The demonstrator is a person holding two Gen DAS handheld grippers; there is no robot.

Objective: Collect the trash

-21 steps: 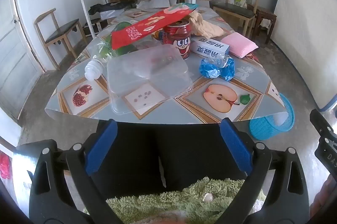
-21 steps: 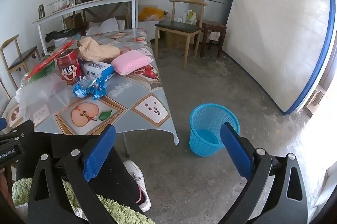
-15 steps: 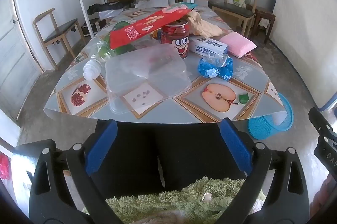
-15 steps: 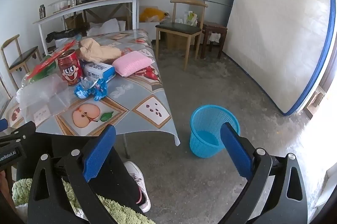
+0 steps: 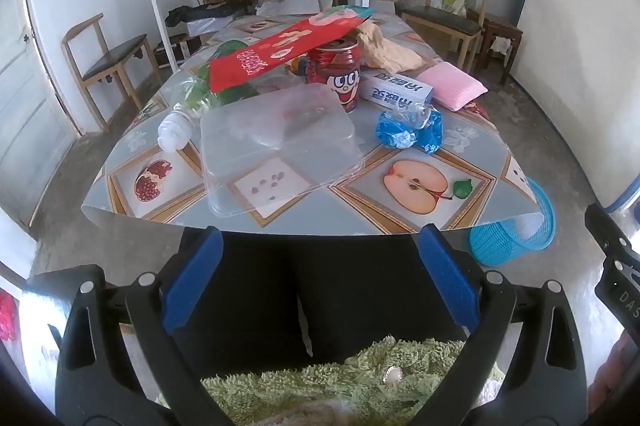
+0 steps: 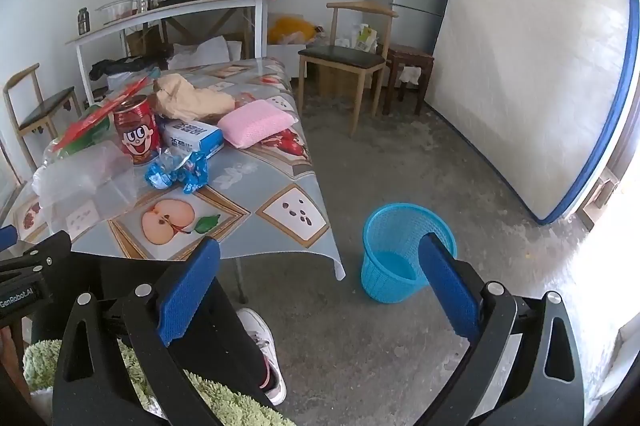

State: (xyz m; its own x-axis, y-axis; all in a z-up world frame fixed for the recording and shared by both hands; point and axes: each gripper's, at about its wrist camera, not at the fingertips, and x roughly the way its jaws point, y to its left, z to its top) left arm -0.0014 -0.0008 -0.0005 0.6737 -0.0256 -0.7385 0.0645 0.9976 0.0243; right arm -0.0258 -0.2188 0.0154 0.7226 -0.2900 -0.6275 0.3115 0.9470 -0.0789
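Holding off: both grippers hang short of the table's near edge, over my dark trousers, nothing picked up yet.
Change: almost none since a moment ago; the table point(image 5: 472, 162) has slid only slightly in both views, and no item on it has shifted.
Meaning: I judge the collecting has not begun; all the trash is on the tablecloth and the blue basket point(image 6: 404, 250) looks empty.
Left gripper point(image 5: 320, 290): jaws wide apart, nothing between the blue pads, tilted down toward the near edge.
Right gripper point(image 6: 316, 290): jaws wide apart and empty, tilted down, looking past the table's near right corner at the basket on the floor.
Clear plastic box point(image 5: 276, 146): closest trash, by the near edge, left of centre.
Blue wrapper point(image 5: 408, 130): crumpled, right of the box, toward the right edge.
Red can point(image 5: 336, 74): upright behind the box, a red packet point(image 5: 280, 50) resting on top.
Bottle point(image 5: 184, 118): lying on its side near the left edge.
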